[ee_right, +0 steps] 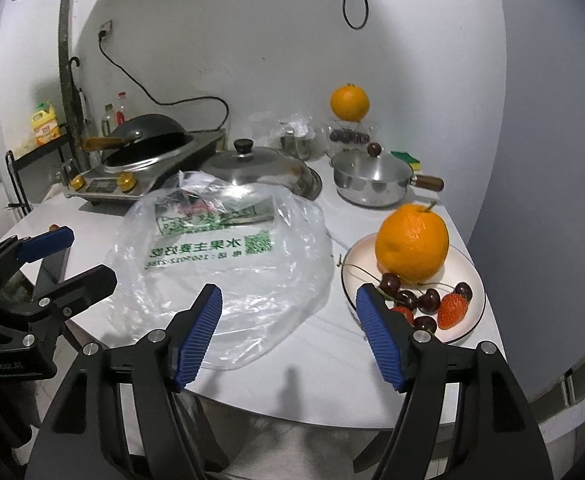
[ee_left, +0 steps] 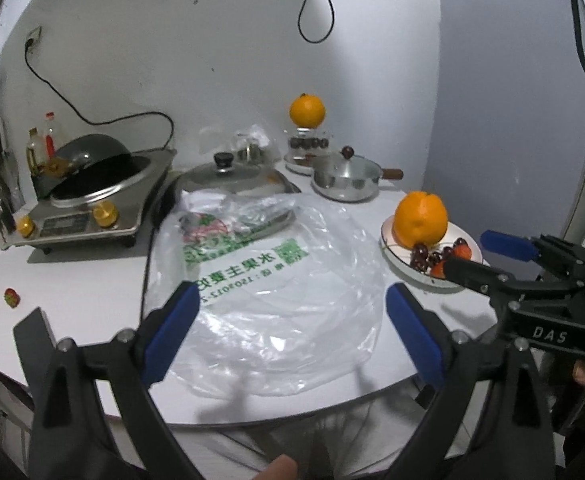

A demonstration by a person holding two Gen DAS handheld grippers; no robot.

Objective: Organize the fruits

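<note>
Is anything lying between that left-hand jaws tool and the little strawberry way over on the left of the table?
Nothing visible. The stray strawberry sits alone on bare table, left of the plastic bag; the left gripper hangs open above the bag.

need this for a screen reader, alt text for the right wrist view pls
The open right gripper hovers empty over a white table, between a flattened clear plastic bag and a plate holding an orange, cherries and strawberries.
</note>
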